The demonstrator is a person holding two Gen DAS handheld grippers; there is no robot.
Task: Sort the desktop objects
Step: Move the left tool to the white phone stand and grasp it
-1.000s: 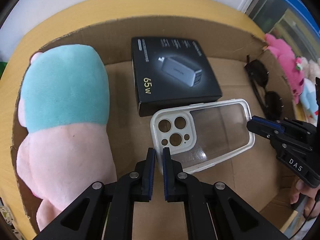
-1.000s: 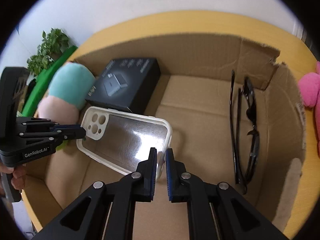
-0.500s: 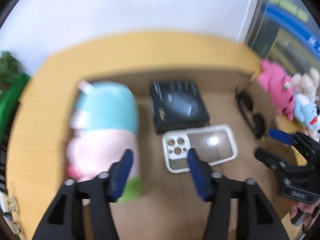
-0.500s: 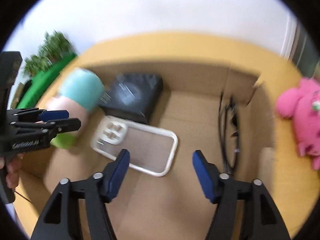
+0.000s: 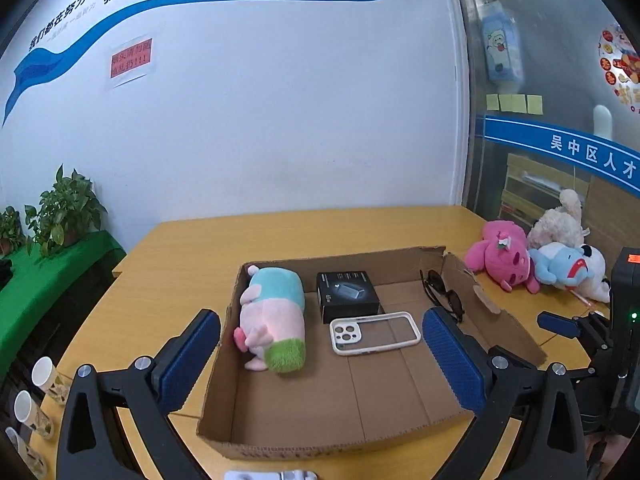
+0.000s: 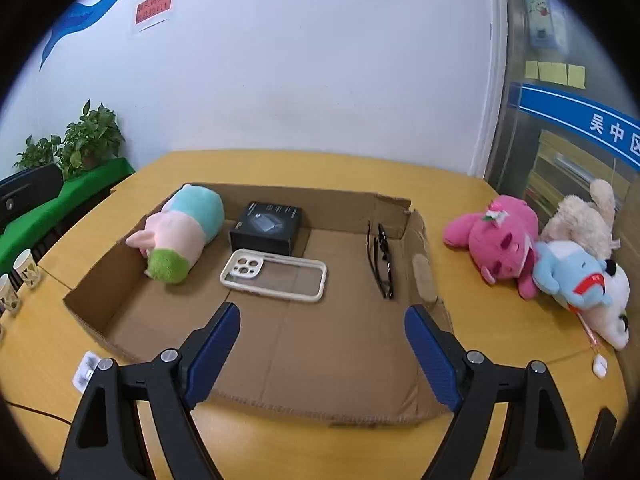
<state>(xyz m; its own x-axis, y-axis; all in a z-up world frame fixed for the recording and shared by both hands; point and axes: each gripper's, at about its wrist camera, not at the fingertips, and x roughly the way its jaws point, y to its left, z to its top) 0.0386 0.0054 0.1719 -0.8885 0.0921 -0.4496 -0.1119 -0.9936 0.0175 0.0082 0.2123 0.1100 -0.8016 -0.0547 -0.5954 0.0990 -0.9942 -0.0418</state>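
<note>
A shallow cardboard box [image 5: 352, 432] [image 6: 132, 348] lies on the yellow table. In it are a pink and teal plush [image 5: 276, 312] [image 6: 180, 232], a black charger box [image 5: 346, 296] [image 6: 266, 226], a clear phone case [image 5: 376, 332] [image 6: 274, 274] and black sunglasses [image 5: 444, 294] [image 6: 382, 258]. My left gripper [image 5: 320, 356] is open and empty, held back above the box's near edge. My right gripper [image 6: 322, 344] is open and empty too, above the box's near side; it also shows at the right of the left wrist view [image 5: 568, 332].
A pink plush [image 6: 500, 236], a blue and white plush [image 6: 580, 280] and a cream plush [image 6: 580, 216] lie on the table right of the box. Paper cups [image 6: 26, 274] stand at the left edge. A small white object [image 6: 599, 366] lies at the right. Potted plants [image 5: 64, 208] stand on a green shelf.
Both grippers let go of the phone case, opened wide and pulled back and up. The case now lies flat in the box in front of the charger box.
</note>
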